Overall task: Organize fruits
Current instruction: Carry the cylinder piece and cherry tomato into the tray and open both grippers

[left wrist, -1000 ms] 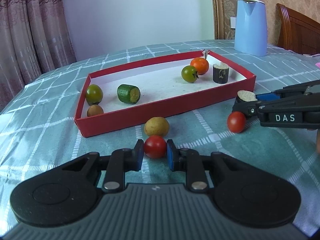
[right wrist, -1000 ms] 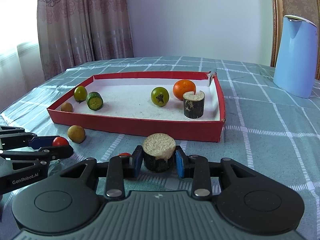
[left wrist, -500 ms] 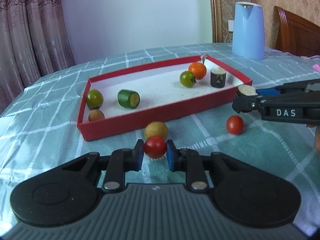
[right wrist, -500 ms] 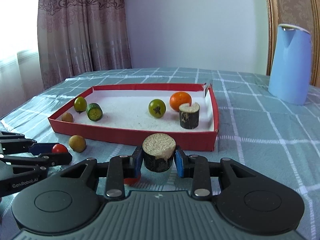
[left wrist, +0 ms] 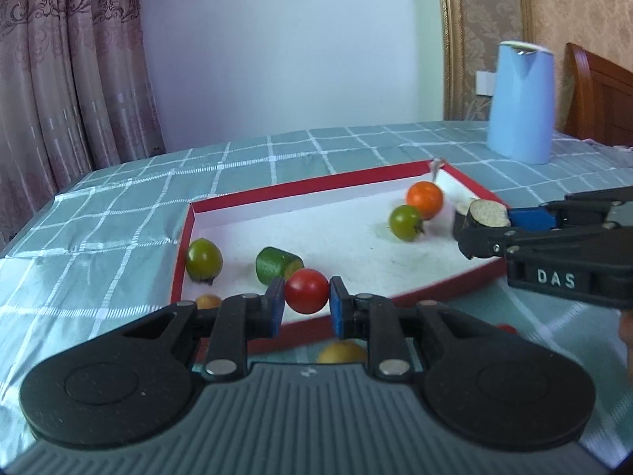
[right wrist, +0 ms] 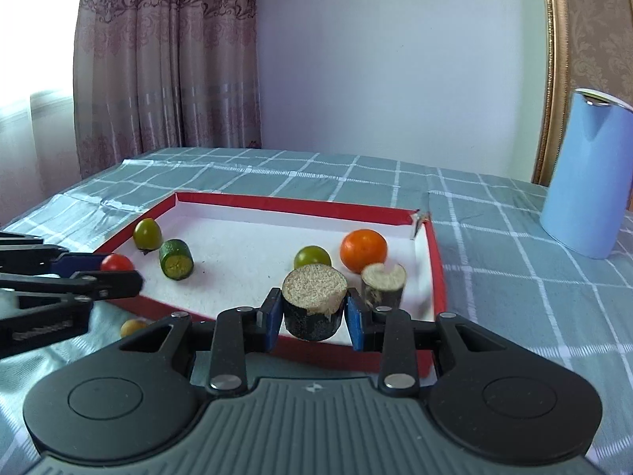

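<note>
My left gripper (left wrist: 307,308) is shut on a red cherry tomato (left wrist: 306,291), held in the air over the near edge of the red tray (left wrist: 300,186). My right gripper (right wrist: 314,314) is shut on a dark cylinder chunk with a pale cut top (right wrist: 314,301), held above the tray's near right edge. The tray holds two green tomatoes (left wrist: 203,257) (left wrist: 405,222), a cucumber piece (left wrist: 277,265), an orange tomato (left wrist: 424,200) and another dark chunk (right wrist: 383,284). A yellow fruit (left wrist: 342,352) and a second red tomato (left wrist: 506,328) lie on the cloth, partly hidden.
A blue kettle (left wrist: 520,101) stands at the back right on the green checked tablecloth (left wrist: 118,206). A wooden chair (left wrist: 601,95) is behind it. Curtains hang at the left. A small brownish fruit (left wrist: 207,301) sits in the tray's near left corner.
Both grippers have lifted their loads off the cloth and moved forward to the tray's near edge. The right gripper's chunk now hangs over the tray rim.
</note>
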`<state>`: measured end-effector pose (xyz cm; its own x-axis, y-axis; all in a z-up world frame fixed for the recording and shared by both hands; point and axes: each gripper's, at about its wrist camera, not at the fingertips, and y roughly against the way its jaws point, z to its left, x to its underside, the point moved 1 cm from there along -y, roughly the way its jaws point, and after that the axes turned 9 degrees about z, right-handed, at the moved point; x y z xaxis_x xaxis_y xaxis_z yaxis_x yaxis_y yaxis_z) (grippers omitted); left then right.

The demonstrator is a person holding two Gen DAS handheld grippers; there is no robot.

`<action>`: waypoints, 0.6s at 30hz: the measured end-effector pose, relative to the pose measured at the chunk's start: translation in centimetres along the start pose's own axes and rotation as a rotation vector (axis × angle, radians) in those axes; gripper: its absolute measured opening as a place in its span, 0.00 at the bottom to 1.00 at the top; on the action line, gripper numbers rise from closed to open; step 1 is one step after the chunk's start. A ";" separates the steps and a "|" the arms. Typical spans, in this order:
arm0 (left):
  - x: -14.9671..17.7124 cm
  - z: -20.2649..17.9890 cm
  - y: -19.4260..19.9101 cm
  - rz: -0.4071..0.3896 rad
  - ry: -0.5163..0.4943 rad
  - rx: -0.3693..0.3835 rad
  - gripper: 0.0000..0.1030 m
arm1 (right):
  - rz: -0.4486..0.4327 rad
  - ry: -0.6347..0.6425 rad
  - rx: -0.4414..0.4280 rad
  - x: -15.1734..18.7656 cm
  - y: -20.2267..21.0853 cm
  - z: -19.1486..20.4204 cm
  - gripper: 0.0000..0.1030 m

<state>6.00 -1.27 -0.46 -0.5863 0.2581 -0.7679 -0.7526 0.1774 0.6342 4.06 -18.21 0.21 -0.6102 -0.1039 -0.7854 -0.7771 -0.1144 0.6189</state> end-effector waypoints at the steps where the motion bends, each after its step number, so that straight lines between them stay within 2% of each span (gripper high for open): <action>1: -0.4 0.1 -0.7 0.008 0.007 -0.002 0.21 | 0.002 0.007 0.007 -0.3 -0.4 0.2 0.32; 3: -1.0 0.3 -1.9 0.026 0.026 0.014 0.21 | 0.010 0.010 0.010 -0.7 -1.1 0.4 0.32; 7: -2.1 0.3 -3.6 0.033 0.036 0.001 0.21 | 0.051 -0.008 -0.002 -1.4 -3.0 0.4 0.32; 10: -2.9 0.0 -4.2 0.017 0.029 0.003 0.21 | 0.076 -0.021 -0.013 -1.7 -4.2 0.3 0.32; 18: -4.4 -1.0 -6.1 0.020 0.011 -0.007 0.21 | 0.093 -0.019 -0.016 -2.3 -5.4 0.6 0.31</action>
<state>12.91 -4.42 -1.03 -0.6045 0.2506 -0.7562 -0.7427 0.1661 0.6487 9.57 -16.77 -1.30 -0.6827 -0.0957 -0.7244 -0.7144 -0.1210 0.6892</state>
